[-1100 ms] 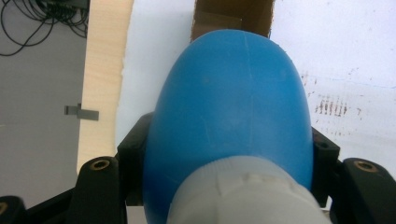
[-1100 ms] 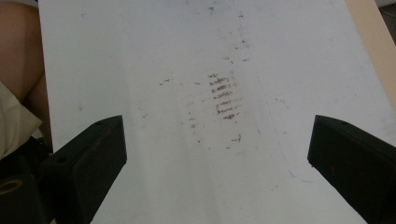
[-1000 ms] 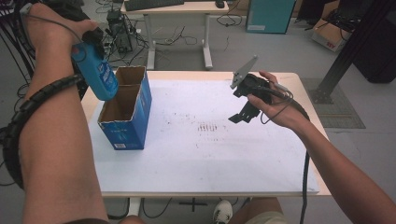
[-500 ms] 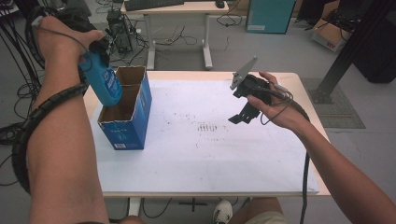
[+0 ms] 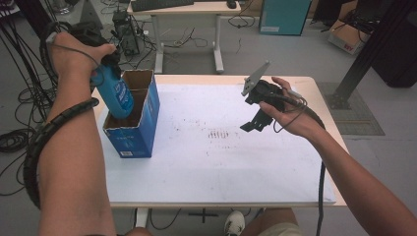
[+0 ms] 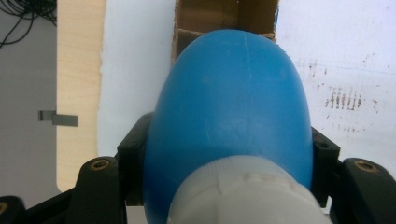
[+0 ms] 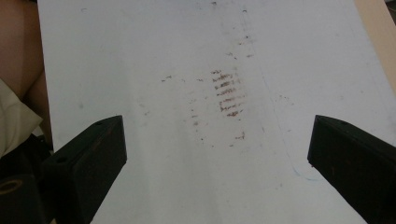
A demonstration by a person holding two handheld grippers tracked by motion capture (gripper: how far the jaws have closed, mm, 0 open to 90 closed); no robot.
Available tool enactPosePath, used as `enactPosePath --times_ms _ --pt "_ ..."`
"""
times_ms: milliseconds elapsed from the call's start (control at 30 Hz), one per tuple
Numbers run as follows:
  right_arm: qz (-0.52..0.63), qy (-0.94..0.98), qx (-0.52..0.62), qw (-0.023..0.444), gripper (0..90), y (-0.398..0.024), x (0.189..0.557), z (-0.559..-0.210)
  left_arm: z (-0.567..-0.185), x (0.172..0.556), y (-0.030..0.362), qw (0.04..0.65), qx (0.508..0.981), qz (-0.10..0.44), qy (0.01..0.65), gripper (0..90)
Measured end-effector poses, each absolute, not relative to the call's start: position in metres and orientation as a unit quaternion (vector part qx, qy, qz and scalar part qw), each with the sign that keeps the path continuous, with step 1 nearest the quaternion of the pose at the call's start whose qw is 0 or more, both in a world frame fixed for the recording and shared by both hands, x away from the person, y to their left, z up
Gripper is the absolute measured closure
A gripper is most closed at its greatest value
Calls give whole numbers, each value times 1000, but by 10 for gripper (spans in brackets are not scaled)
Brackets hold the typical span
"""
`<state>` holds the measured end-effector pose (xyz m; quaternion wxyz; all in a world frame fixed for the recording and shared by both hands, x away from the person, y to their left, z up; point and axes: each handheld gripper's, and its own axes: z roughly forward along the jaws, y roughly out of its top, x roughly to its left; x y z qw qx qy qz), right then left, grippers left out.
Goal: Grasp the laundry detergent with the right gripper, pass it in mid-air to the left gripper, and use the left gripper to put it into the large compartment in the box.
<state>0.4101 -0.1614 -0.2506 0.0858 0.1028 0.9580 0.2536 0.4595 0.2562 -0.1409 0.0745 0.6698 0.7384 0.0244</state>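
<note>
High view: left tongs [image 5: 109, 66] clamping blue bottle [image 5: 117, 96] inside cardboard box [image 5: 140, 129], right tongs [image 5: 254, 123] wide over stained paper [image 5: 216, 147].

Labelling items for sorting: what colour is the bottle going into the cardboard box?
Blue, with a white cap; the bottle shows best in the left gripper view.

Black left gripper [image 5: 109, 64] and right gripper [image 5: 252, 125], black trailing cables, bare forearms

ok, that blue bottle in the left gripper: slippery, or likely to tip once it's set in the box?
Blue bottle looks smooth and rounded, so it may slip or twist between the jaws of the left gripper. It is tall and narrow, so probably tippy upright, though the cardboard box walls should catch it. Plastic, likely light.
</note>
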Motion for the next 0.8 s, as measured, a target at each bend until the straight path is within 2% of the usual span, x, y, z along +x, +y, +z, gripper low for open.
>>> enactPosePath --times_ms 800 --pt "251 958 118 78 46 -164 412 -264 -209 469 240 60 688 19 723 368"
